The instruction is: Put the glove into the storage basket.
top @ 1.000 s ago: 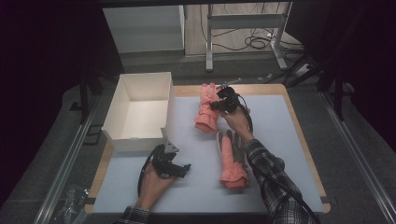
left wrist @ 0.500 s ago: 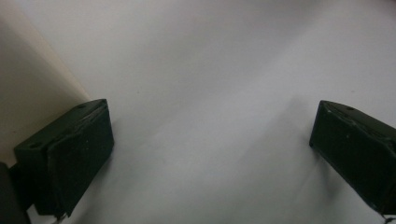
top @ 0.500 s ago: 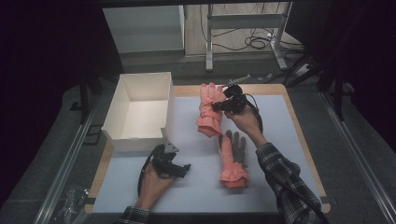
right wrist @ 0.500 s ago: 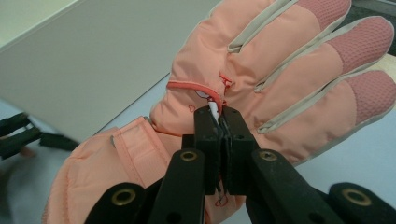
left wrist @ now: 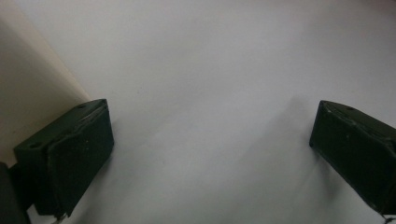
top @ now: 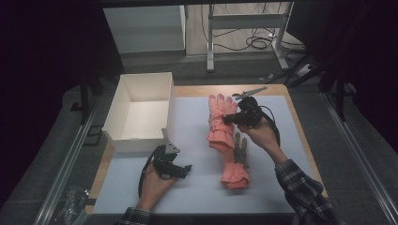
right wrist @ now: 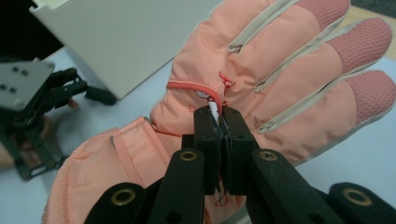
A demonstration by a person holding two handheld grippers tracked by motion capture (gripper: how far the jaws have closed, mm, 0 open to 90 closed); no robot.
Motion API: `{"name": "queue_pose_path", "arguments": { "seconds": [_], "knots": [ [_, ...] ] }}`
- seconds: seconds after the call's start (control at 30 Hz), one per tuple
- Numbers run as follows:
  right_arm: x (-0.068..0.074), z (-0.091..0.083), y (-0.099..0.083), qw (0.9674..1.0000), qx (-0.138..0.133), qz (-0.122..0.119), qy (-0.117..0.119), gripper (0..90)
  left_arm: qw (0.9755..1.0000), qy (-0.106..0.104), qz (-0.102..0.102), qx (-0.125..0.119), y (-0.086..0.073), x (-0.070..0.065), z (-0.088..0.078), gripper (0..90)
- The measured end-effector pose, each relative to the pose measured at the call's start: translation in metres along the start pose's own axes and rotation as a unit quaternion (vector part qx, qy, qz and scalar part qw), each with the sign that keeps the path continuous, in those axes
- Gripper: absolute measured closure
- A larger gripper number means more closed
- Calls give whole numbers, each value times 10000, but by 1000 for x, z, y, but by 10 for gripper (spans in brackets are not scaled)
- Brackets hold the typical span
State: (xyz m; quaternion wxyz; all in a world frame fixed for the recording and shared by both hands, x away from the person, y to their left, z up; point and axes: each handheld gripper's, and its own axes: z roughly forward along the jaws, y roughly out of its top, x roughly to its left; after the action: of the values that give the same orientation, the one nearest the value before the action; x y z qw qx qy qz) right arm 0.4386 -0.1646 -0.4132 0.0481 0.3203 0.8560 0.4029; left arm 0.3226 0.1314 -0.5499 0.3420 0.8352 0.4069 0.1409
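Glove (right wrist: pixel 261 79) pinched by right gripper (right wrist: pixel 218 122) bears unreadable label.

Looked along two black jaws standing wide apart, one at the lower left edge, the other at the lower right. Left gripper (left wrist: pixel 210 154) held nothing: between the jaws lay bare pale table surface (left wrist: pixel 210 70), smooth and evenly lit. Showed a soft shadow beside each jaw, spreading inward across the surface. Caught a cream-white slanted wall (left wrist: pixel 28 98) at the far left, running down behind the left-hand jaw, too close and too plain to identify further.
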Motion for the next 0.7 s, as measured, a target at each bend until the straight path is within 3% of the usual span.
{"name": "queue_pose_path", "arguments": {
  "seconds": [0.43, 0.57, 0.7],
  "knots": [
    [27, -47, -53, 9998, 146, 25, 129, 857, 10000, 2, -15, -9, 0, 0, 0, 0],
    [35, -49, -64, 9997, 224, 4, 87, 855, 10000, 3, -14, -8, 0, 0, 0, 0],
    [39, -38, -79, 9992, 390, -23, -28, 851, 10000, 5, -15, -9, 0, 0, 0, 0]
  ]
}}
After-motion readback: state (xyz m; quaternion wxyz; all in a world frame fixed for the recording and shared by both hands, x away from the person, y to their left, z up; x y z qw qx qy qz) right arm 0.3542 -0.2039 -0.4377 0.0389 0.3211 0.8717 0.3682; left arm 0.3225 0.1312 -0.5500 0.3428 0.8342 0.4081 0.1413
